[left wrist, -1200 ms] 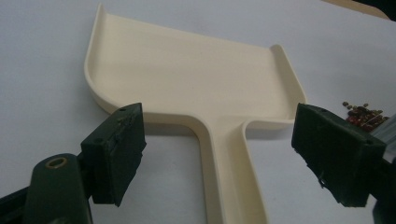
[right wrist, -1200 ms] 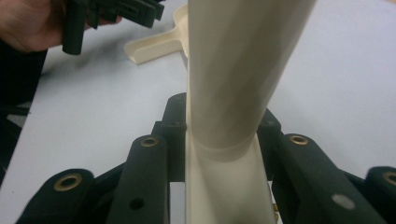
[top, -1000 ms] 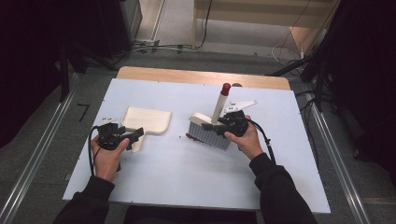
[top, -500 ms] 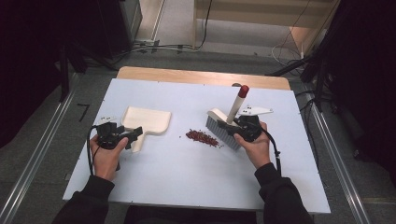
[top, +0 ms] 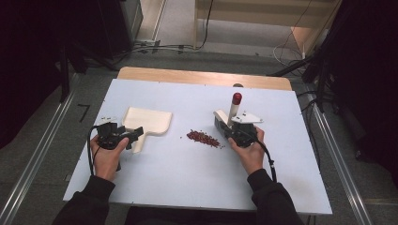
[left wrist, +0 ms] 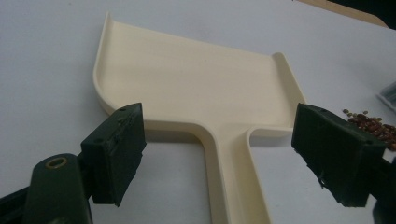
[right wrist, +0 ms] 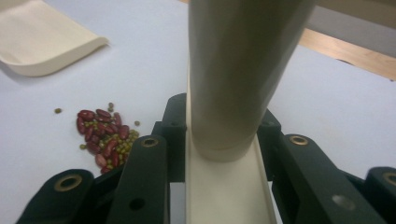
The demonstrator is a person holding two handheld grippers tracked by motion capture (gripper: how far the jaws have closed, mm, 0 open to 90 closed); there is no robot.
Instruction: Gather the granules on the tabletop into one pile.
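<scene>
The dustpan (top: 149, 120) lay on the table (top: 187, 183) at the left, handle toward the person; the left gripper (top: 123, 136) sat at that handle, jaws either side of it; the beans (top: 203, 138) lay between dustpan and brush (top: 228, 119); the right gripper (top: 240, 132) stood just right of them, around the brush.

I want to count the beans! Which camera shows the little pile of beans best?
The right gripper view: the beans sit close, so red ones and tiny green ones tell apart. The high view shows the whole pile on the table, but small. The left gripper view catches a few at its right edge.
</scene>
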